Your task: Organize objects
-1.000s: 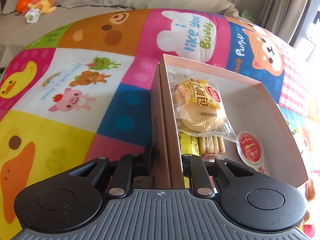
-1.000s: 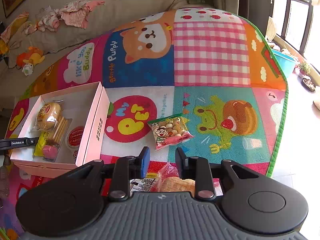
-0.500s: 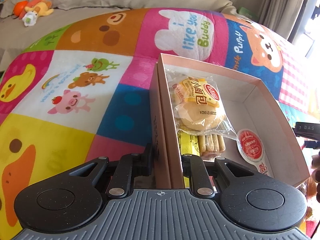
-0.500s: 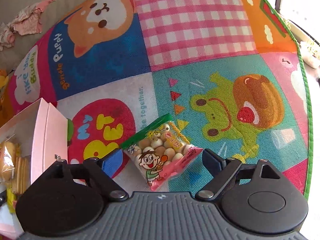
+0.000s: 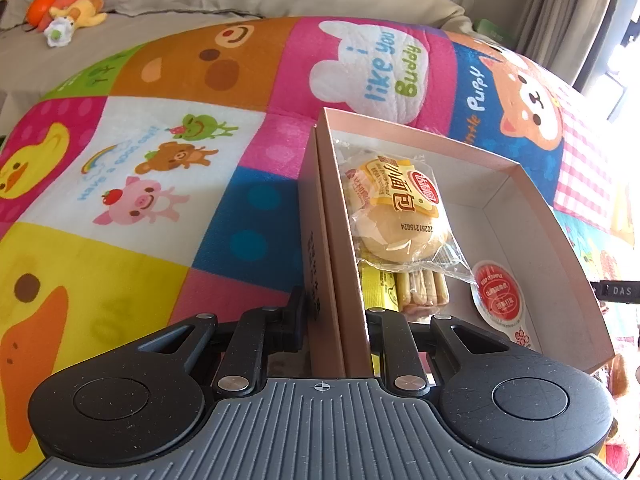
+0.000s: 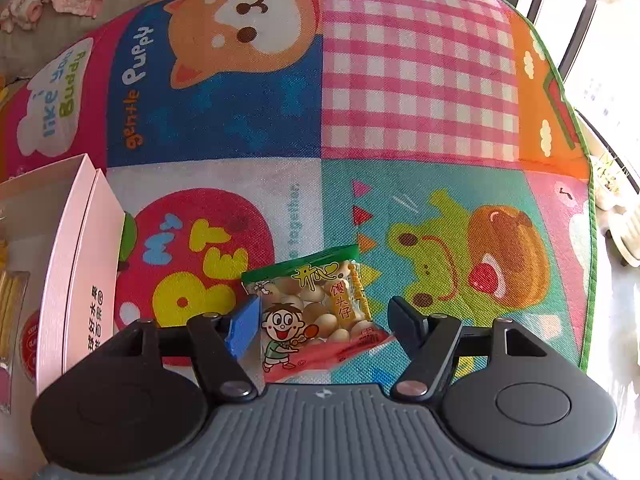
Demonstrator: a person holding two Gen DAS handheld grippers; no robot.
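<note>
My left gripper (image 5: 336,312) is shut on the left wall of the pink cardboard box (image 5: 520,184), one finger outside and one inside. In the box lie a wrapped bun (image 5: 396,212), a pack of biscuit sticks (image 5: 420,294) and a red-lidded cup (image 5: 498,298). In the right wrist view a snack bag of small round biscuits (image 6: 316,312) lies flat on the play mat to the right of the box (image 6: 80,260). My right gripper (image 6: 324,320) straddles the bag, its jaws closing. The blue pad (image 6: 244,326) is at the bag's left edge; the right finger stands just clear.
The colourful play mat (image 6: 420,80) ends in a green border (image 6: 588,240) at the right, with bare floor and plant pots (image 6: 608,184) beyond. A grey sofa with plush toys (image 5: 64,12) lies behind the mat. The mat beyond the bag is open.
My right gripper has come down and forward over the snack bag, opened wide and begun to narrow around it. The left gripper and the box have not moved.
</note>
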